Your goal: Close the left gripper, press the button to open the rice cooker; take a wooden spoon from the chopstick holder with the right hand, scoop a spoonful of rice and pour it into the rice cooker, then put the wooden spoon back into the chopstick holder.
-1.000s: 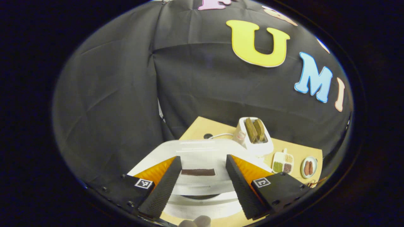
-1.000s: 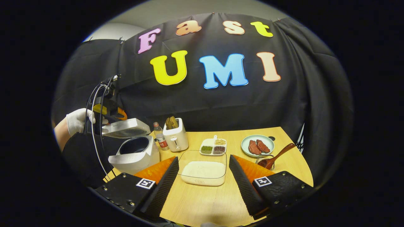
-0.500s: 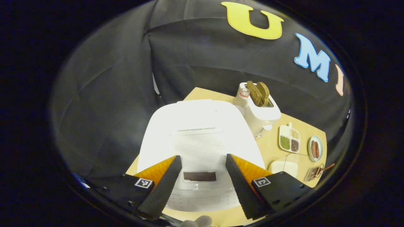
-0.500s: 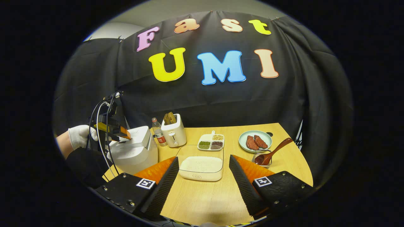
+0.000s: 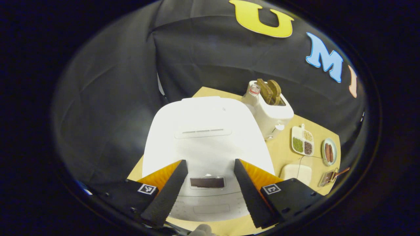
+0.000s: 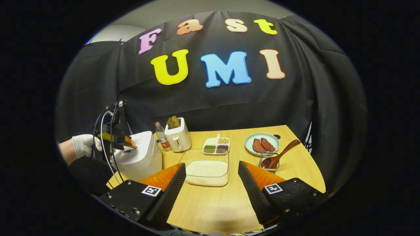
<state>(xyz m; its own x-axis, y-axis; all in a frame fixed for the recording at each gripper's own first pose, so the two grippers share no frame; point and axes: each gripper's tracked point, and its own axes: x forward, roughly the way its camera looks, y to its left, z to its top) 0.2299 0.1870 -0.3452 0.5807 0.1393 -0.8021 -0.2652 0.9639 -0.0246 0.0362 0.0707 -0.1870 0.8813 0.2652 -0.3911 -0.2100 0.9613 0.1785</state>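
Observation:
The white rice cooker [image 5: 203,131] stands with its lid down. My left gripper [image 5: 209,162] is open just above the front of the lid, its fingers either side of the dark display. In the right gripper view the cooker [image 6: 141,159] sits at the table's left, with the left gripper [image 6: 126,142] and a gloved hand [image 6: 82,146] over it. The wooden spoon [image 6: 283,152] leans in the wire chopstick holder [image 6: 269,164] at the right. A clear container of rice [image 6: 206,168] lies mid-table. My right gripper [image 6: 211,164] is open and holds nothing, above the table's near side.
Behind the rice stand a white toaster [image 6: 177,139] with bread, a small bottle [image 6: 160,136], a divided dish of beans [image 6: 216,147] and a plate of meat [image 6: 262,144]. The wooden table [image 6: 213,206] ends in a curved edge at the right; the black cloth wall is close behind.
The rice cooker's lid, raised a second ago, has come down and now lies closed. My left gripper came down with it. The right gripper has hardly shifted.

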